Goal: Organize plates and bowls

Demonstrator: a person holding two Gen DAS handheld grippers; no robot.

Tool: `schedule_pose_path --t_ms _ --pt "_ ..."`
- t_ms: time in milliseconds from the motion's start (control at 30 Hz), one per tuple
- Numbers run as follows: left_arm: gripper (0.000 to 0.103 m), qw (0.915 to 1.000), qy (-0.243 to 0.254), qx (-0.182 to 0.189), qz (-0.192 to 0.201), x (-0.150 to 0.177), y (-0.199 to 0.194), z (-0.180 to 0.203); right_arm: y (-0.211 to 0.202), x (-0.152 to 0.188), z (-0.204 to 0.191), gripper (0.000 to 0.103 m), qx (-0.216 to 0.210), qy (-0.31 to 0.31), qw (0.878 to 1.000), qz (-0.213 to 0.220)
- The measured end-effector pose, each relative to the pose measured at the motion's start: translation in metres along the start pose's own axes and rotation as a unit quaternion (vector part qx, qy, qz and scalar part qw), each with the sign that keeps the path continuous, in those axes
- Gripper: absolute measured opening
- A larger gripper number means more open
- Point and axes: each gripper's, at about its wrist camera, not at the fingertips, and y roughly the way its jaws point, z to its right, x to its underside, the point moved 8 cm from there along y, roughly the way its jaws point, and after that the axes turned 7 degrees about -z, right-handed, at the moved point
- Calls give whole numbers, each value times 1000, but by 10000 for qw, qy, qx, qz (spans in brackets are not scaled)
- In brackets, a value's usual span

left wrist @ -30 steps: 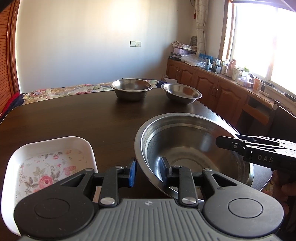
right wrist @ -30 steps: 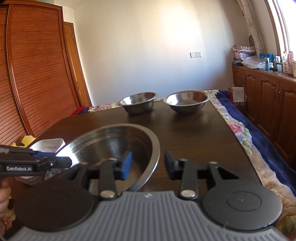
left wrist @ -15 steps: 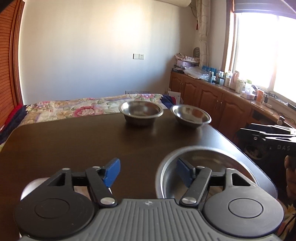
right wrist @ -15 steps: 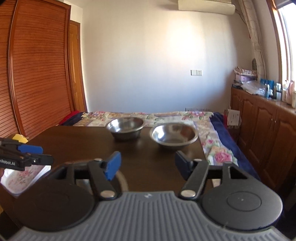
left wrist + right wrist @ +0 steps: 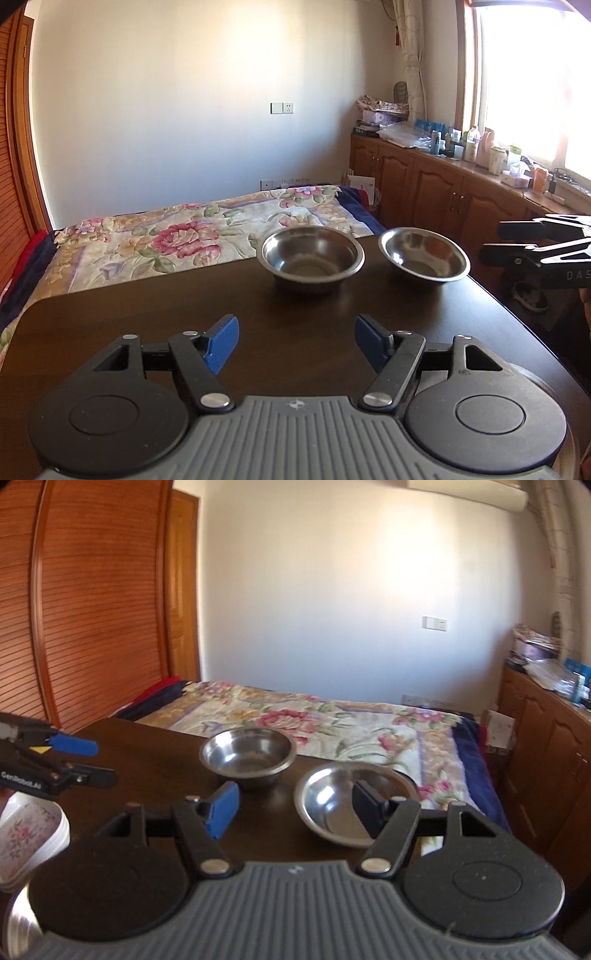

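Nearest the cameras, both pairs of tongs are spread wide with nothing between their blue pads: the left tongs [image 5: 296,341] hang over bare dark desk [image 5: 147,325], and the right tongs [image 5: 295,808] are raised above the desk's right part. Low beside the left tongs a curved steel rim [image 5: 532,371] peeks out, probably the big bowl, though most of it is hidden. At the right camera's lower left corner sits the white floral plate stack [image 5: 26,834], with a sliver of steel [image 5: 18,919] beneath it. Farther along the desk two steel bowls stand upright and apart: the deeper bowl [image 5: 311,254] and, nearer the edge, the shallow bowl [image 5: 424,253]. Beyond the desk lies a bed with a flowered cover [image 5: 192,236]; wooden cabinets [image 5: 443,192] with bottles line the window wall.
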Motion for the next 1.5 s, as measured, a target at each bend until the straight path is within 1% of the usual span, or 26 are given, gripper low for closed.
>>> schedule_pose_path --t_ms 133,233,333,367,533,633,700,833,967,1033,1133,1233,1367,1500 --pt "65 10000 22 18 -95 -14 19 -4 27 -12 -3 68 -243 -145 9994 -194" --pt "63 9998 109 -20 -138 -24 34 -5 48 -19 -2 68 -322 -178 9988 -326" --pt "61 9997 135 -13 -215 -32 52 -4 66 -24 1 65 -416 -95 9981 -439" --pt "60 9996 123 2 -246 -34 58 -5 72 -26 1 63 -445 -74 9979 -470" --pt "53 9991 -13 67 -412 -41 89 -9 99 -34 0 55 -565 -56 9961 -681" --pt "49 9987 -121 83 -498 -43 103 -14 115 -37 -1 51 -546 -115 9952 -809" --pt "47 9982 -182 106 -553 -44 111 -16 123 -39 1 46 -520 -127 9946 -887" --pt "45 9981 -200 105 -568 -46 119 -20 134 -39 -1 44 -491 -182 9933 -1025" --pt "44 9979 -229 144 -587 -48 124 -20 142 -39 -3 40 -488 -218 9917 -1171" --pt "42 9978 -227 161 -595 -48 126 -21 145 -38 -4 39 -496 -195 9910 -1230" --pt "38 9975 -244 194 -637 -47 129 -20 150 -36 -5 36 -521 -158 9892 -1359" --pt "37 9972 -274 232 -649 -46 130 -19 153 -33 -7 35 -535 -154 9877 -1462" --pt "34 9970 -303 204 -678 -43 130 -21 154 -31 -13 27 -535 -195 9864 -1539" --pt "28 9963 -431 213 -707 -41 129 -26 153 -29 -16 21 -536 -149 9860 -1573"
